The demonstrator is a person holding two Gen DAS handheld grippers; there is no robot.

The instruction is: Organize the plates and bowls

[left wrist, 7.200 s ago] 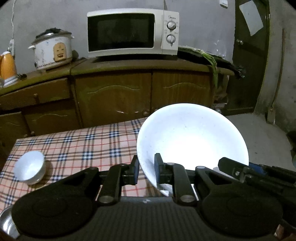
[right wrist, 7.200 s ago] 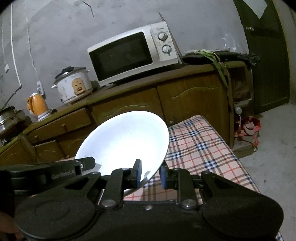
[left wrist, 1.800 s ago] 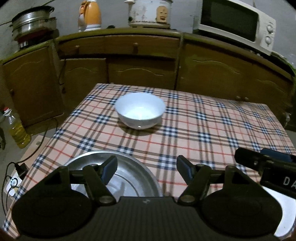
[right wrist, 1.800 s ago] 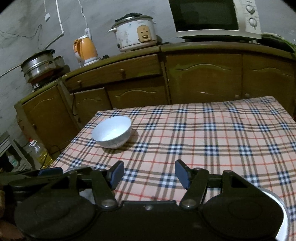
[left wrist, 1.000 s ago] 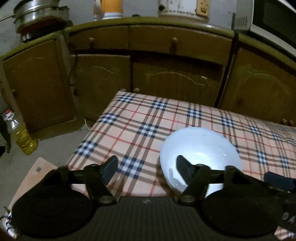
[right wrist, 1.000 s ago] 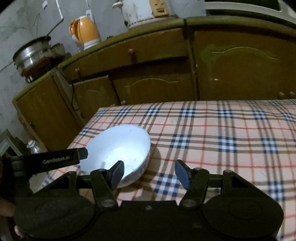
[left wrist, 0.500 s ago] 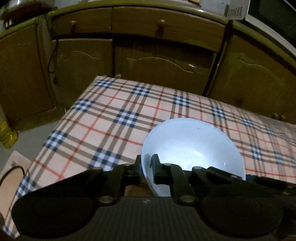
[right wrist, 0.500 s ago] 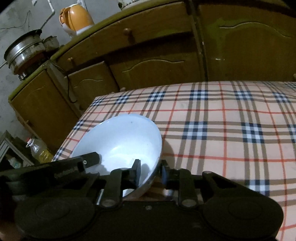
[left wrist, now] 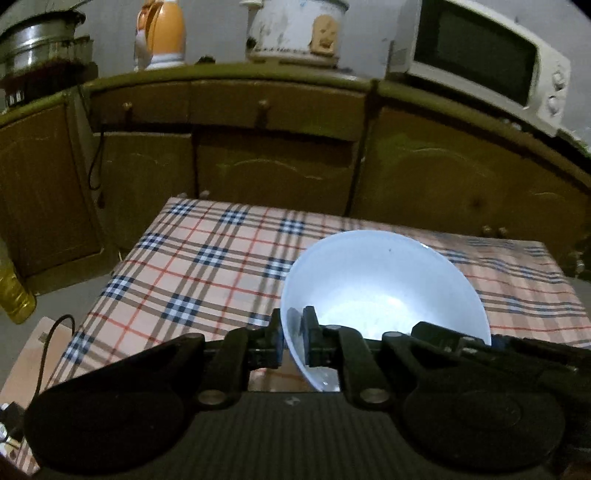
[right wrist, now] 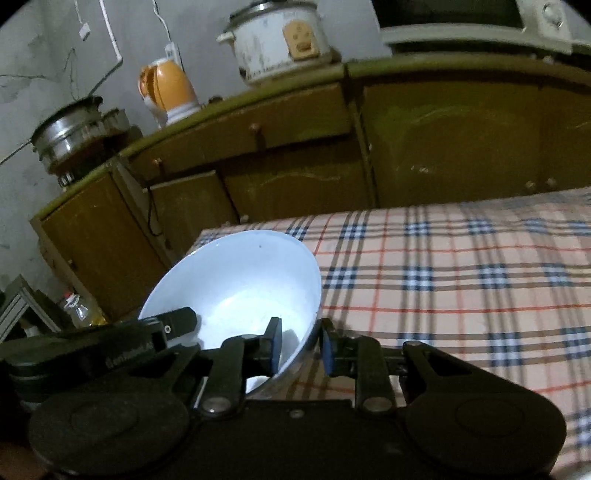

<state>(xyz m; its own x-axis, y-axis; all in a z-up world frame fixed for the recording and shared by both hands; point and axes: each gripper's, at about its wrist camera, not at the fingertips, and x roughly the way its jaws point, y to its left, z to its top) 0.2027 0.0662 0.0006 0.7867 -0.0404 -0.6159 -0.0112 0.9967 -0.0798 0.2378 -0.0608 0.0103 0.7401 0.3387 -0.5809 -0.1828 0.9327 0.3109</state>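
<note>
A small white bowl [left wrist: 384,291] is held tilted above the plaid-covered table [left wrist: 207,266] by both grippers. My left gripper [left wrist: 293,341] is shut on the bowl's left rim. My right gripper [right wrist: 299,347] is shut on the bowl's [right wrist: 240,291] right rim. The left gripper's body [right wrist: 110,350] shows at the bowl's far side in the right wrist view. The right gripper's body [left wrist: 480,343] shows behind the bowl in the left wrist view.
Wooden cabinets [left wrist: 273,155] stand behind the table with a microwave [left wrist: 480,59], a rice cooker [left wrist: 295,29], an orange kettle [left wrist: 162,33] and a steel pot [left wrist: 40,40] on top. An oil bottle [left wrist: 11,288] stands on the floor at left. The table's left edge [left wrist: 122,266] is near.
Both grippers, open around the bowl a second ago, closed on its rim and have lifted it off the table, tilting it. The view has risen.
</note>
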